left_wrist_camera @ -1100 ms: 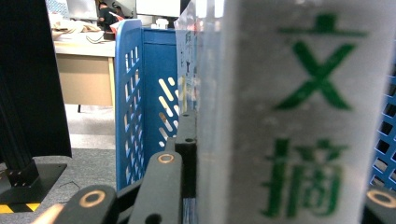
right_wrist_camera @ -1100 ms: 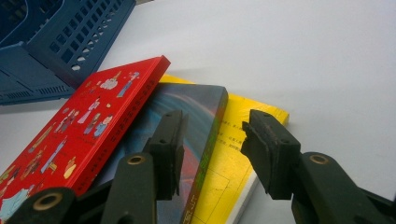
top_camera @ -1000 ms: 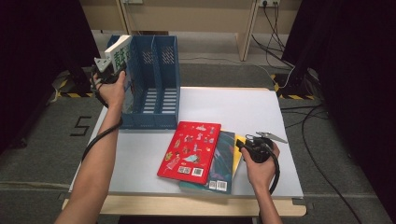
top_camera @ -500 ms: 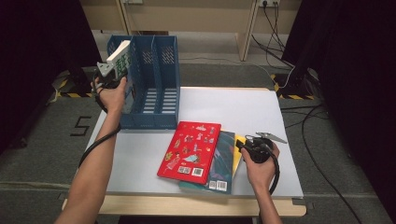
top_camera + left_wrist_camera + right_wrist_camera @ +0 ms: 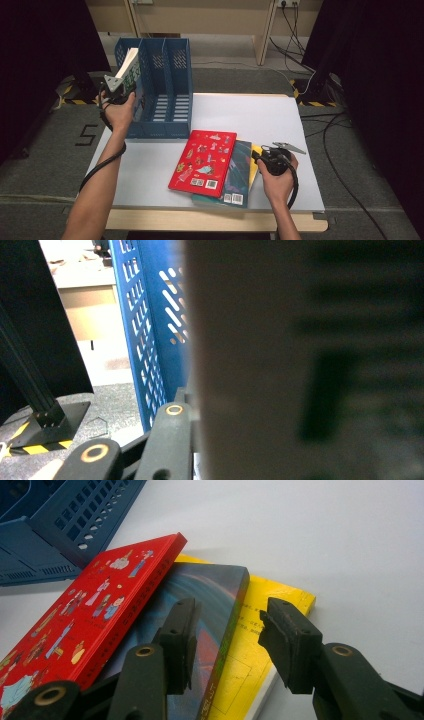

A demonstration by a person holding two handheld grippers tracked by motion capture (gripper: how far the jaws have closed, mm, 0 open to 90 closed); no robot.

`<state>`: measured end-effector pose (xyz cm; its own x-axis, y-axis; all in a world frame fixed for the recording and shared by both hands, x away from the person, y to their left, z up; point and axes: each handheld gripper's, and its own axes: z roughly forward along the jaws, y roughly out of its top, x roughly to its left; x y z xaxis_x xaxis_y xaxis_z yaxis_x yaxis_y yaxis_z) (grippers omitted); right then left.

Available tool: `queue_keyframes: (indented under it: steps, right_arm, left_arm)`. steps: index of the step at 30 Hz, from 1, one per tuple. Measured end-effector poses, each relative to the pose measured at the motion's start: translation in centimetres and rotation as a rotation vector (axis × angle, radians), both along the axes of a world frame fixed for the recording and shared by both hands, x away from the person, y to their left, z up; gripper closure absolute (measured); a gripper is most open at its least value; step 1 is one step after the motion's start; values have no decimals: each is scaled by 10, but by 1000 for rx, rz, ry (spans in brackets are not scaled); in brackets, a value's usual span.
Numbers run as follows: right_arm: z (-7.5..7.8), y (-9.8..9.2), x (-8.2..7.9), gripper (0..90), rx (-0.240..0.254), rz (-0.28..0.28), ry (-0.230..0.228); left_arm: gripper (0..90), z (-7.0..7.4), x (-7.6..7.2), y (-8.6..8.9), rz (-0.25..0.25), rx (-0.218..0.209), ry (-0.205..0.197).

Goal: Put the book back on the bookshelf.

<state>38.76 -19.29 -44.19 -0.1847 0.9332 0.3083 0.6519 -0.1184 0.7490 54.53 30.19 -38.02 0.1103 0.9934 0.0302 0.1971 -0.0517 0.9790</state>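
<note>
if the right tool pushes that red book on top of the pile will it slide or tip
The flat red illustrated book probably slides rather than tips: it lies overlapping the dark teal book. Its cover looks glossy, so likely slippery. It seems thin yet stiff, its edge straight in the right gripper view.

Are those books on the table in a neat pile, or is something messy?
A bit messy. The red book lies askew on top of the dark teal book, and the yellow book pokes out underneath at the right. Nothing looks torn or spilled.

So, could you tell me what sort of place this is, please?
Probably a lab or studio set up for recording: a lone white table on grey carpet, black curtains at both sides, cables trailing to wall sockets.
</note>
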Motion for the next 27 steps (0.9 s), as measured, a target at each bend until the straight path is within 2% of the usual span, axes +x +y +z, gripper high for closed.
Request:
queue_keyframes:
  steps: [4, 5, 6, 7, 10, 13, 15, 19, 24, 27]
  right_arm:
    - [-1, 0, 0, 563, -2, 0, -2]
    - [0, 0, 0, 562, -4, 2, -3]
    - [0, 0, 0, 561, -4, 4, -2]
    - [0, 0, 0, 561, -4, 4, -2]
    - [0, 0, -1, 561, -1, 2, 1]
    - [0, 1, -1, 559, -1, 5, 2]
    - [0, 1, -1, 558, -2, 5, 3]
    - [1, 2, -2, 557, -2, 6, 5]
    - [0, 1, -1, 554, -4, 7, 4]
    - [0, 0, 0, 551, -2, 6, 12]
  left_arm:
    - [698, 0, -6, 1, -5, -8, -10]
    - [688, 2, -12, 2, -16, -37, -12]
    - [674, 2, -12, 2, -16, -37, -12]
    - [667, 4, -20, 4, -36, -74, -12]
    - [646, 5, -27, 5, -41, -68, -15]
    - [646, 3, -34, 5, -43, -69, 20]
    - [660, 1, -32, 4, -47, -57, 39]
    - [663, -1, -27, 3, -37, -63, 63]
    - [671, 2, -17, -1, -24, -37, 72]
    - [705, 3, -14, -2, -20, -31, 83]
